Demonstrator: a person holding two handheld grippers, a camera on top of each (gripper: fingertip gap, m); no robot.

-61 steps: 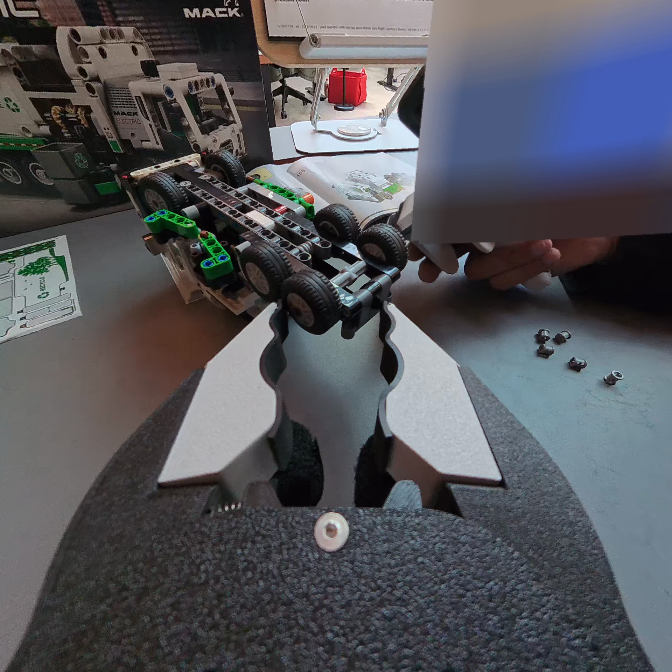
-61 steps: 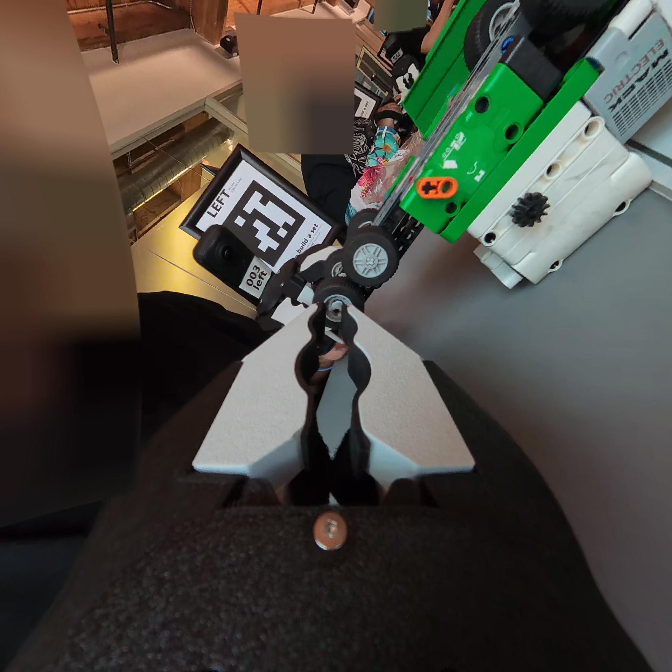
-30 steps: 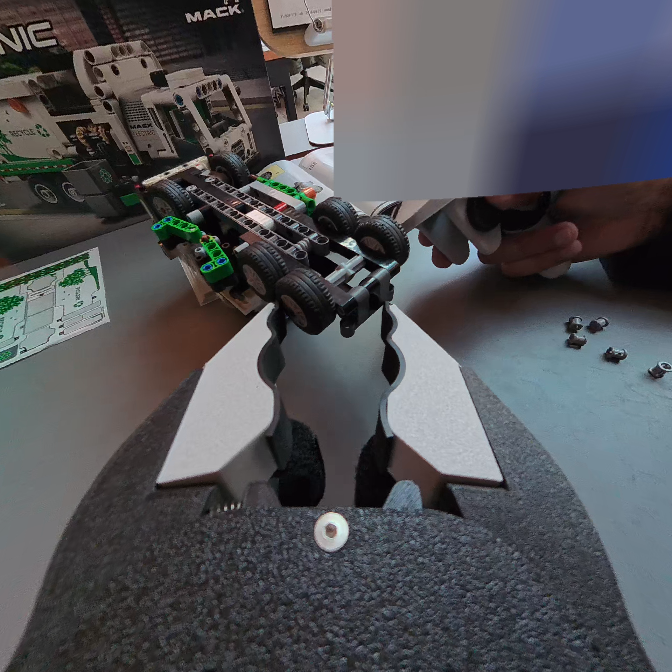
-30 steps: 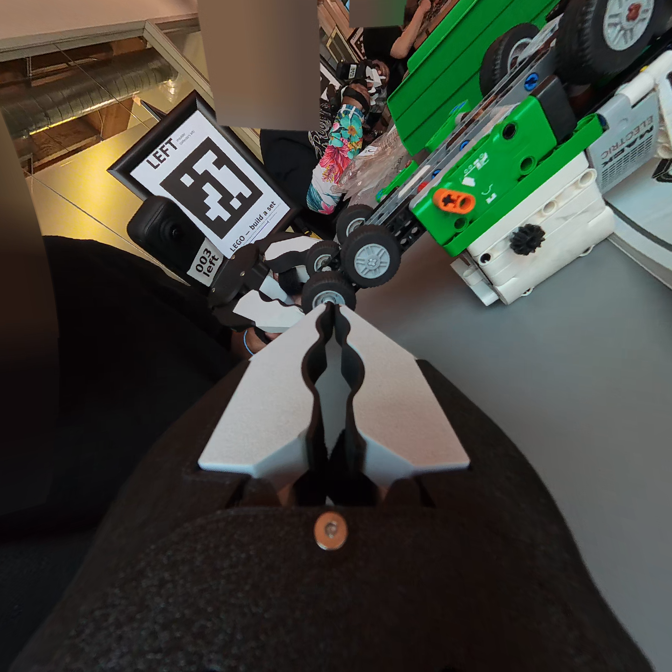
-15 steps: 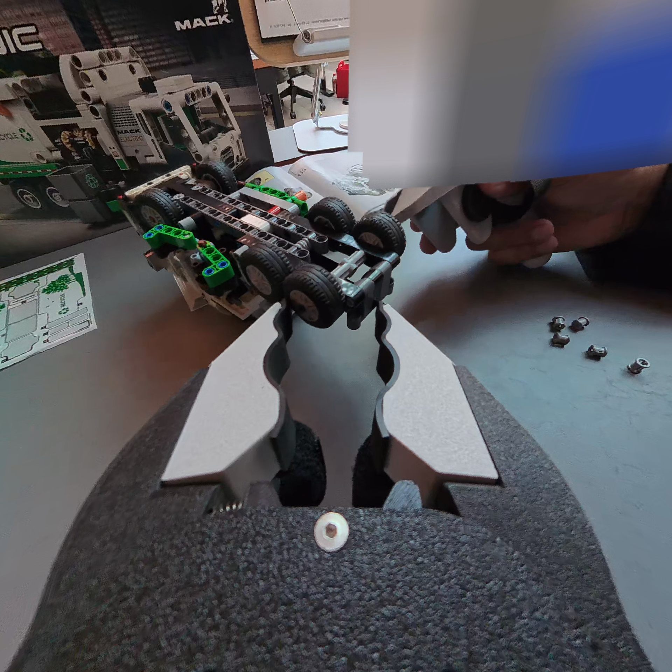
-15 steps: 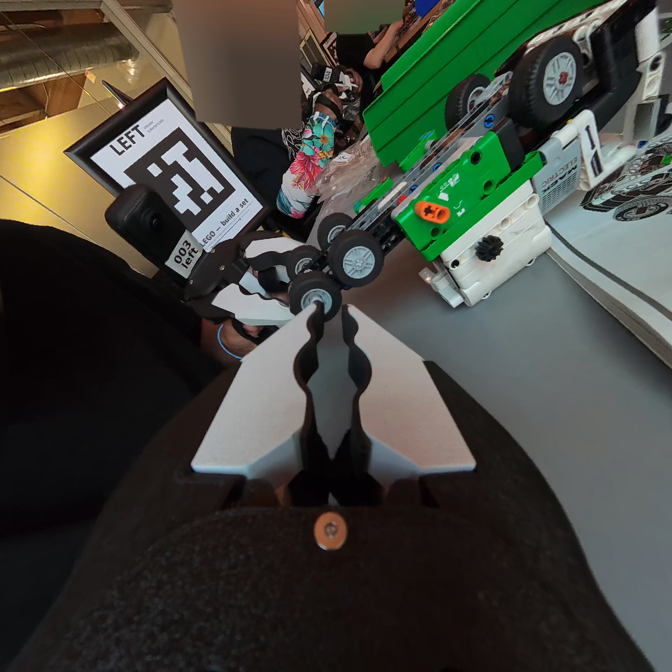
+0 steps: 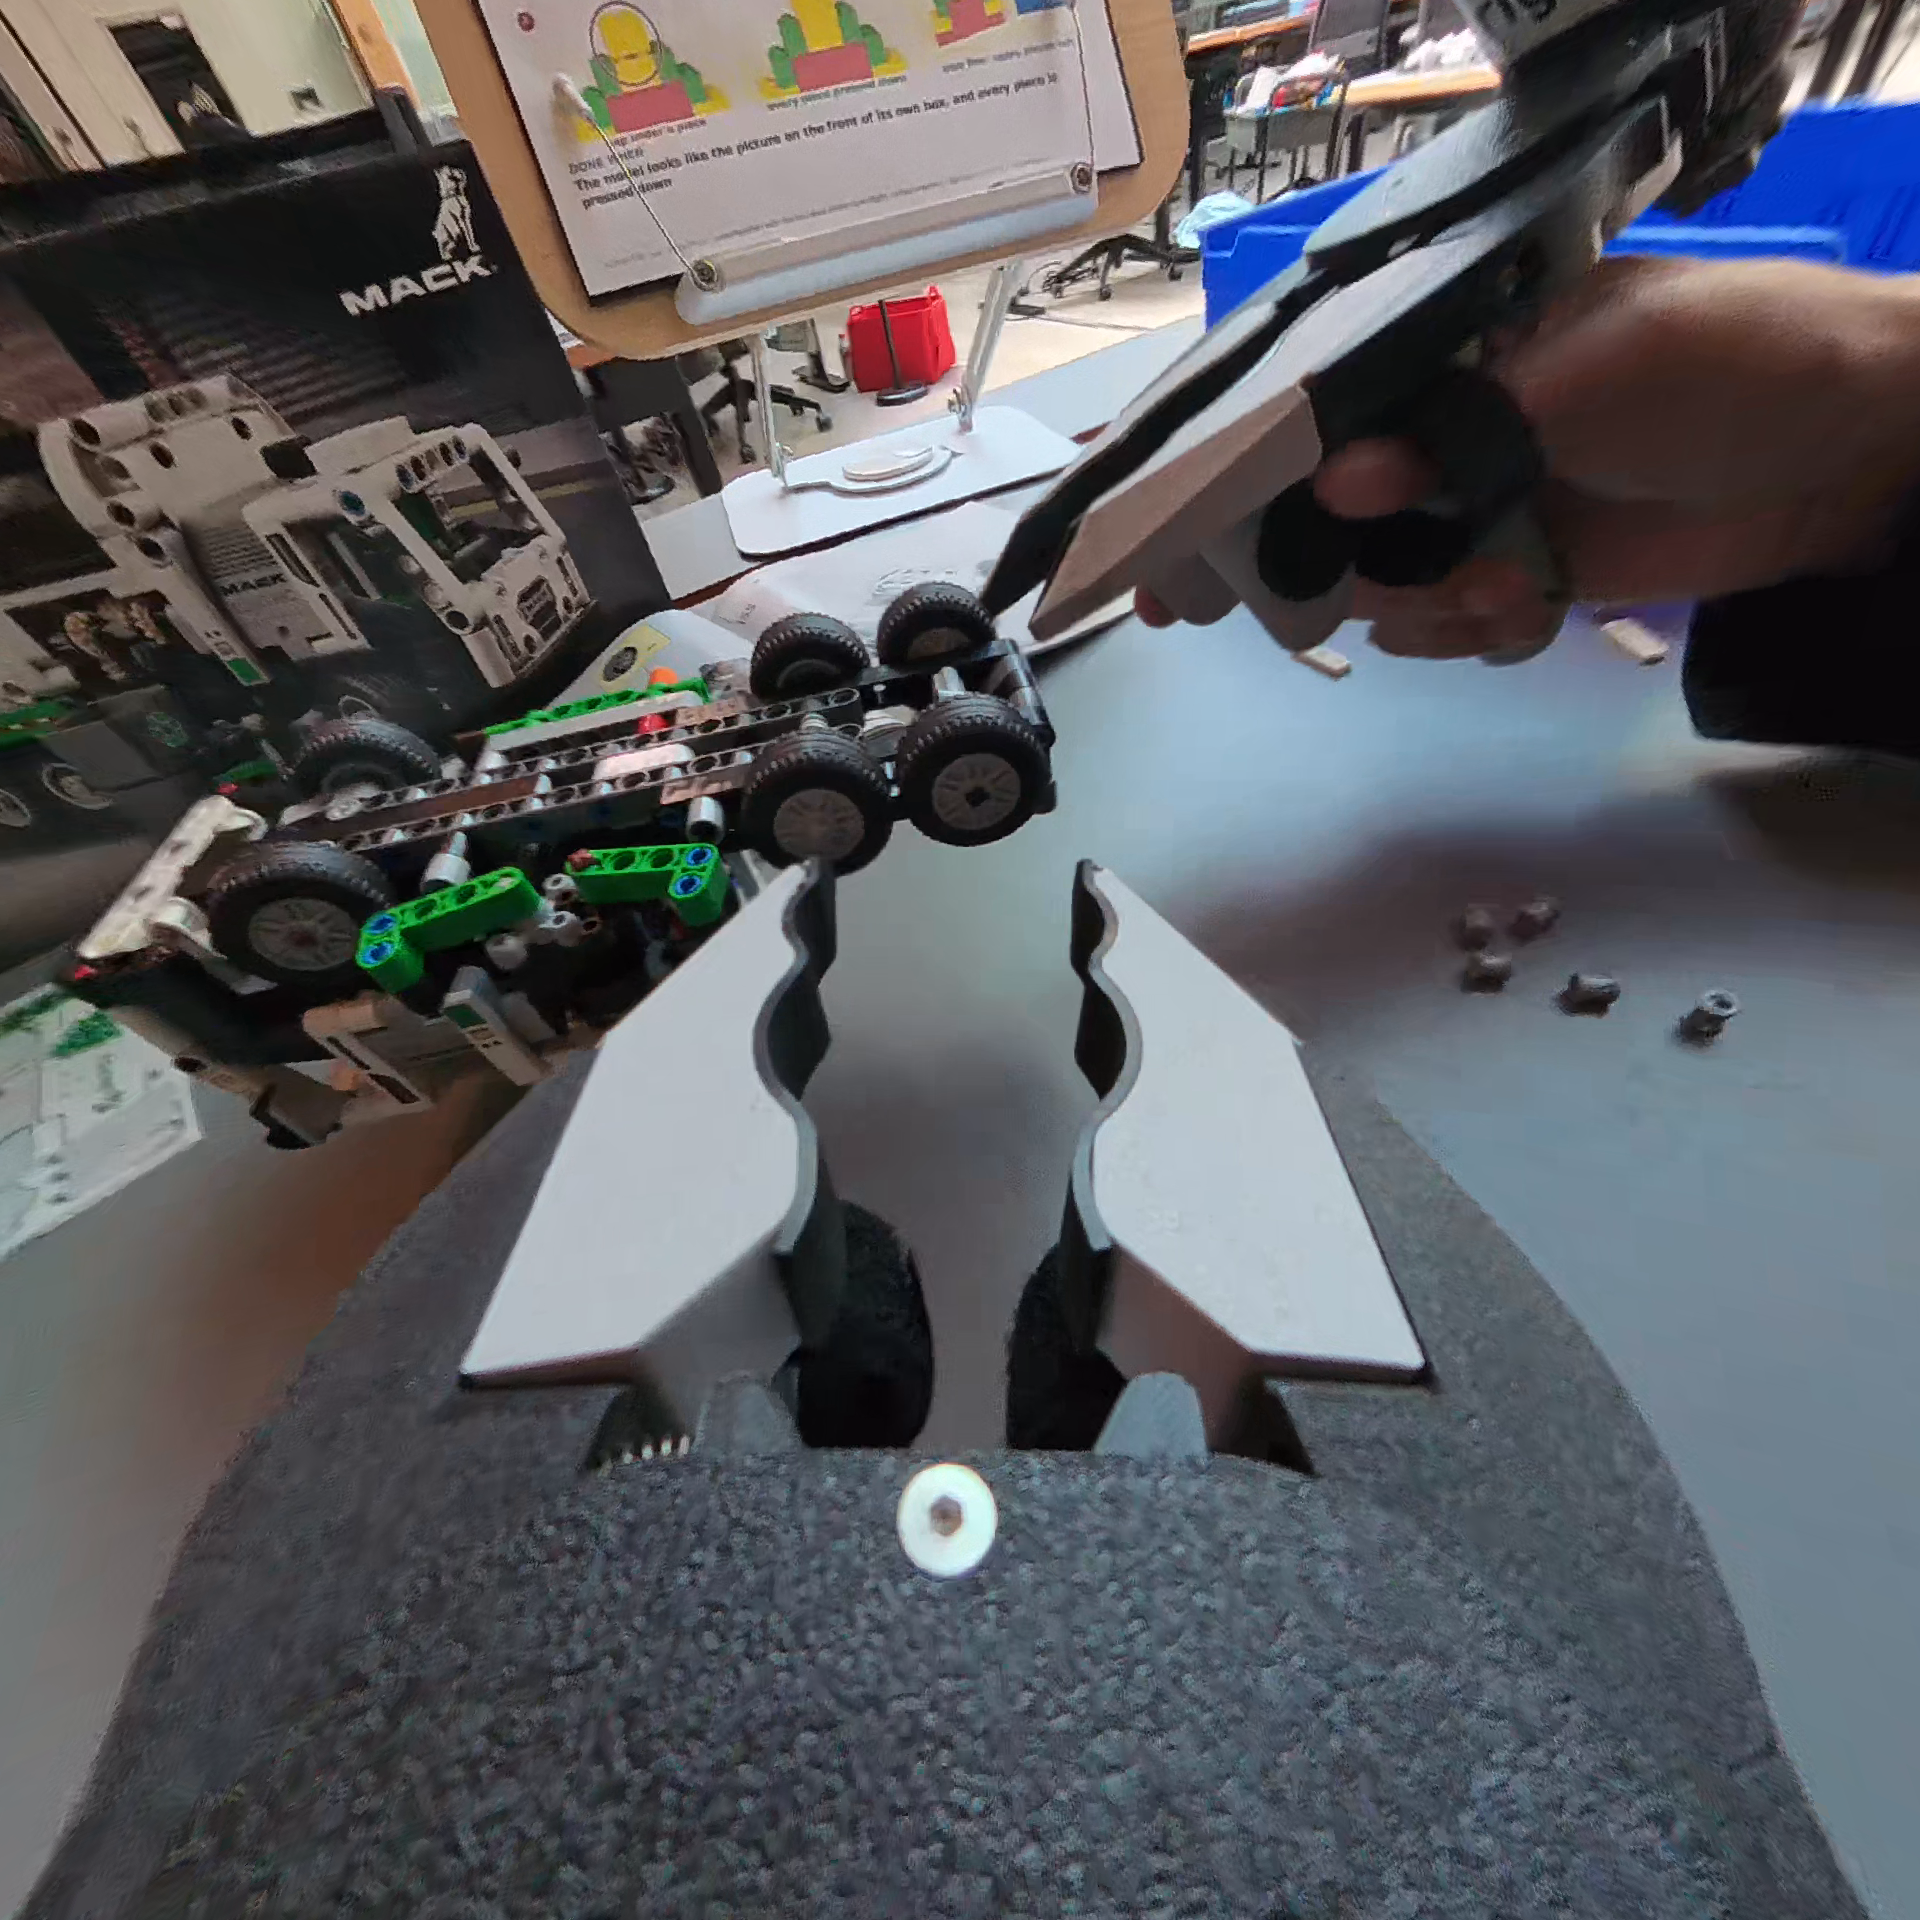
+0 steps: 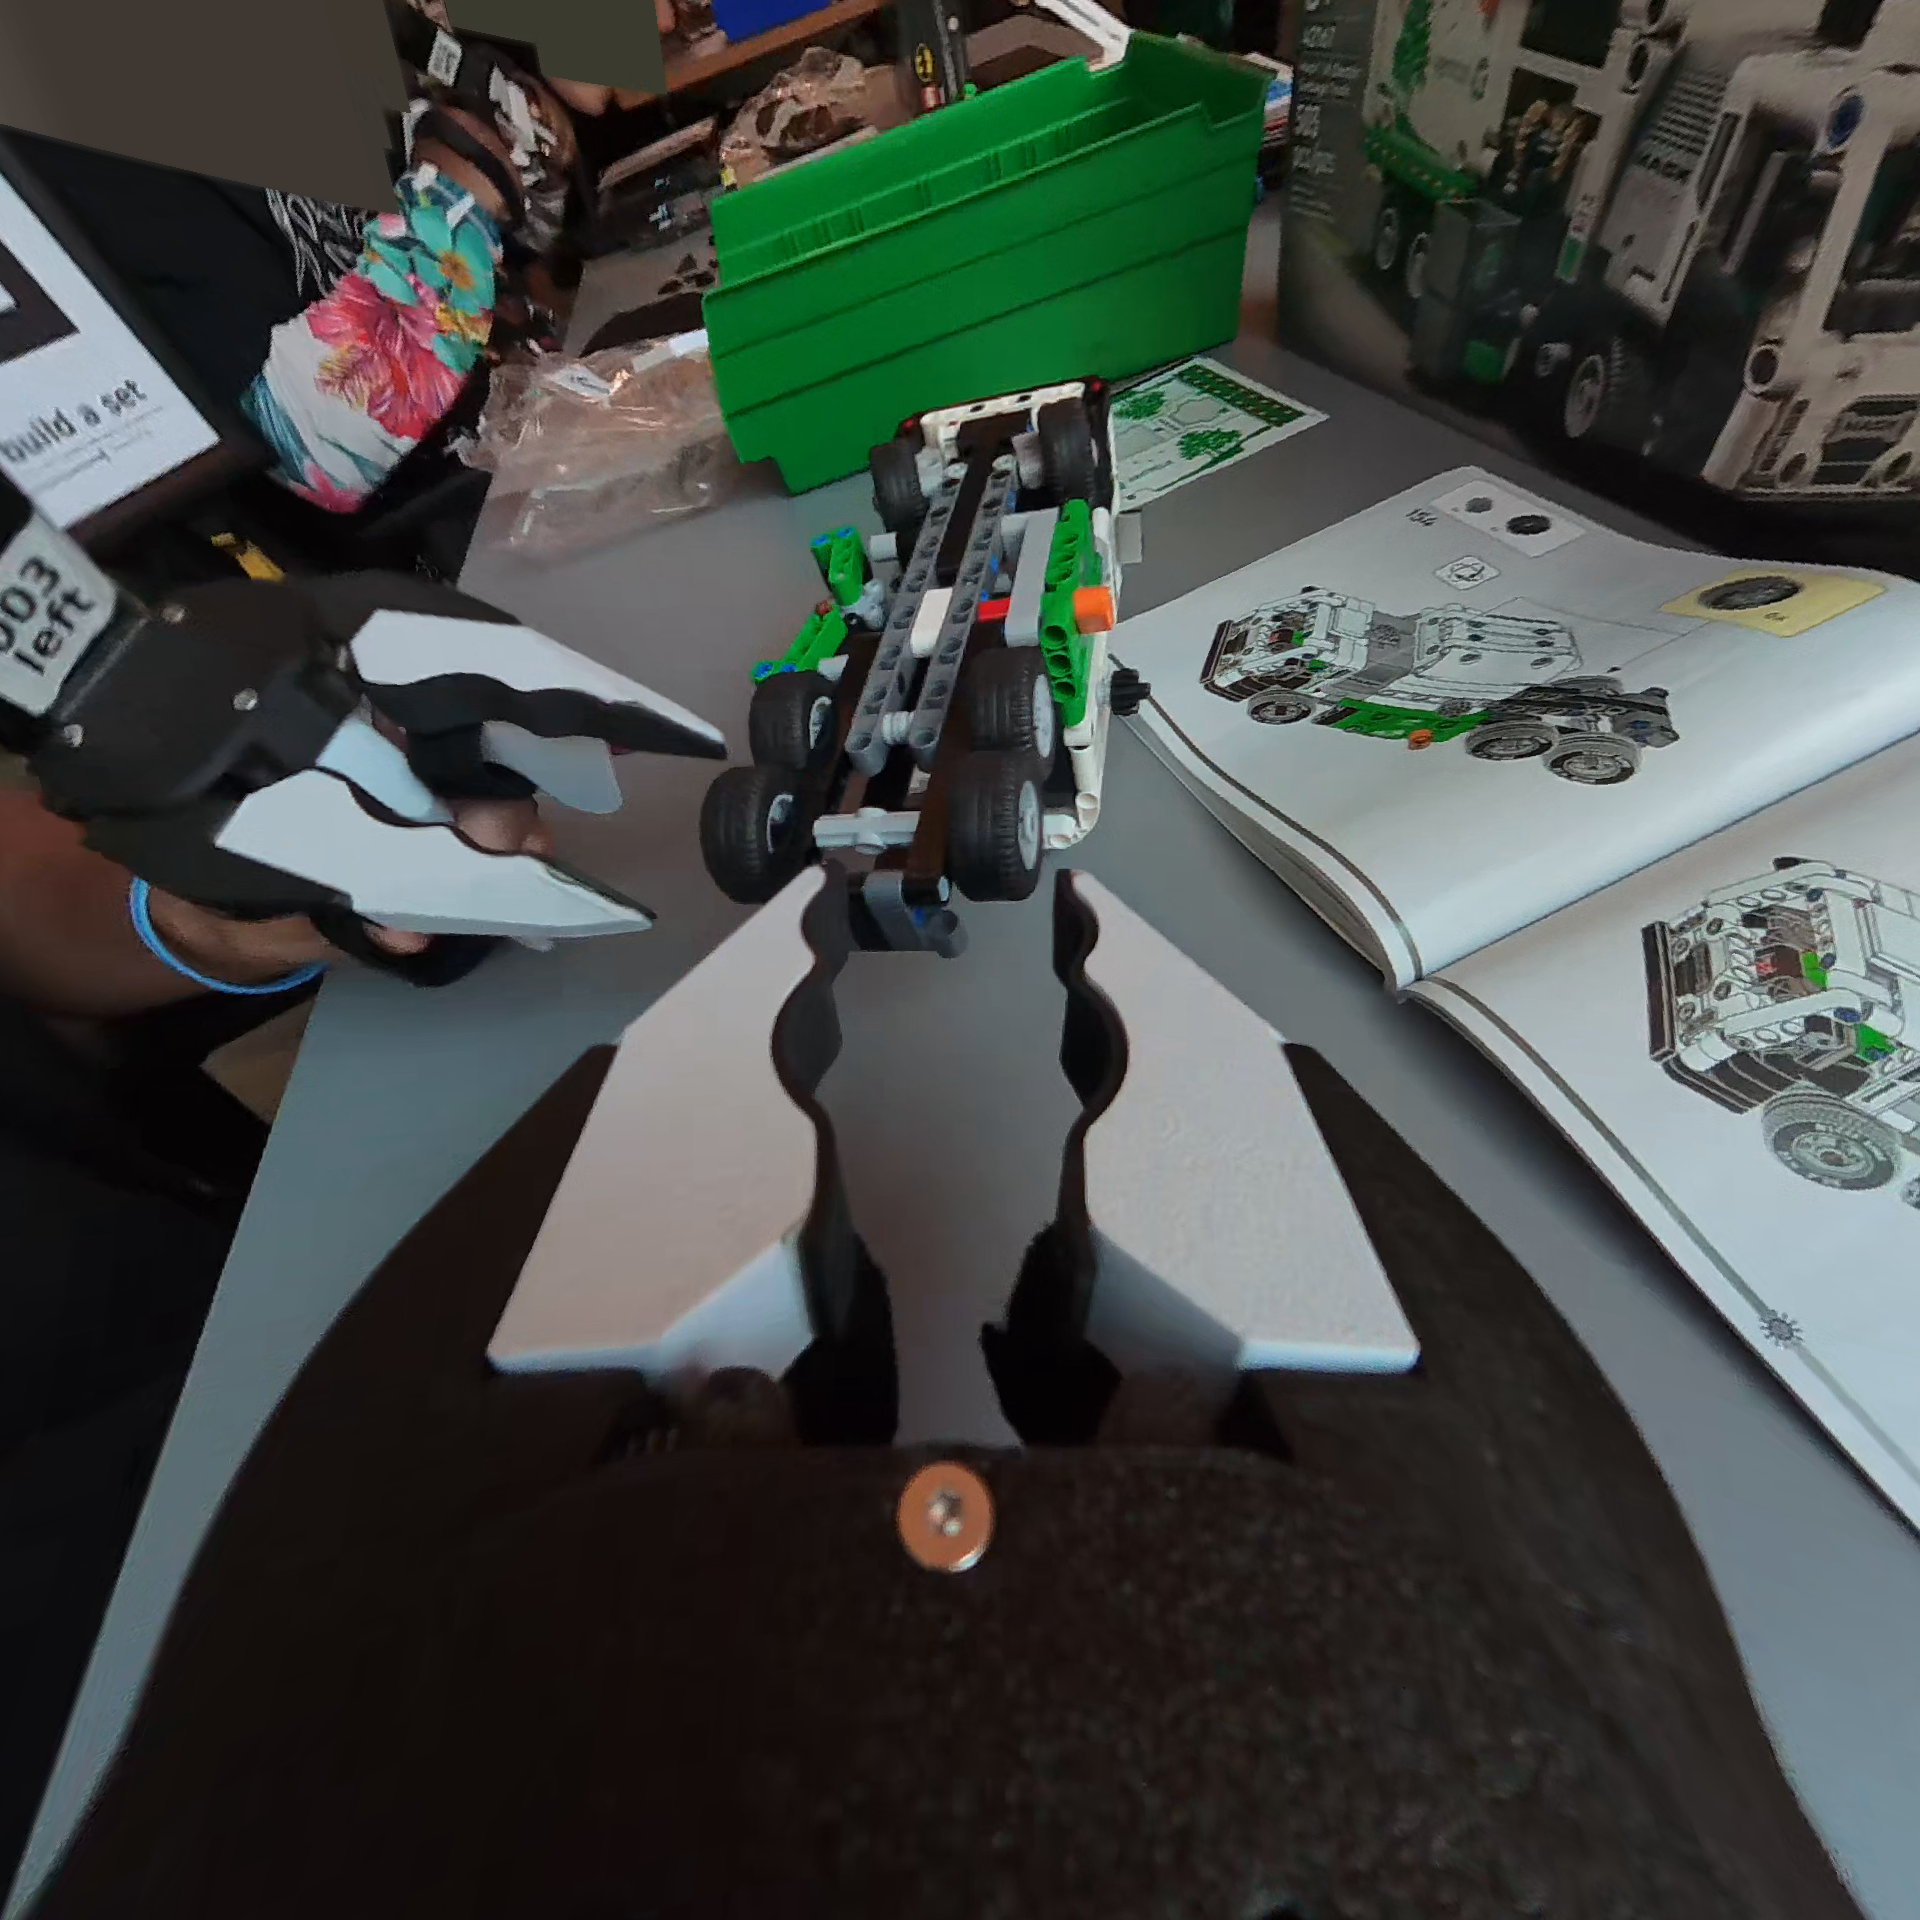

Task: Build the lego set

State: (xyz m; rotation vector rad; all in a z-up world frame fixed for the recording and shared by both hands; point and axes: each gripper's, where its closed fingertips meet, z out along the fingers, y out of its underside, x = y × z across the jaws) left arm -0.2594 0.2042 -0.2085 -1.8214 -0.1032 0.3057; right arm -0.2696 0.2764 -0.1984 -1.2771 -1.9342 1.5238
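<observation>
The truck model (image 8: 951,665) lies upside down on the grey worktop (image 8: 1195,1039), wheels up, at 12 o'clock of the right gripper (image 8: 940,899), whose fingers are spread and empty around the rear cross-beam. The left gripper (image 7: 948,883), also spread and holding nothing, faces the rear wheels (image 7: 894,779) from the side. The model looks light but brittle at its joints: pin-held beams may pop apart under a squeeze. The long grey chassis beams (image 8: 940,613) seem the stiffest hold; tyres would roll. Small loose pins (image 7: 1584,966) lie at 2 o'clock of the left gripper.
</observation>
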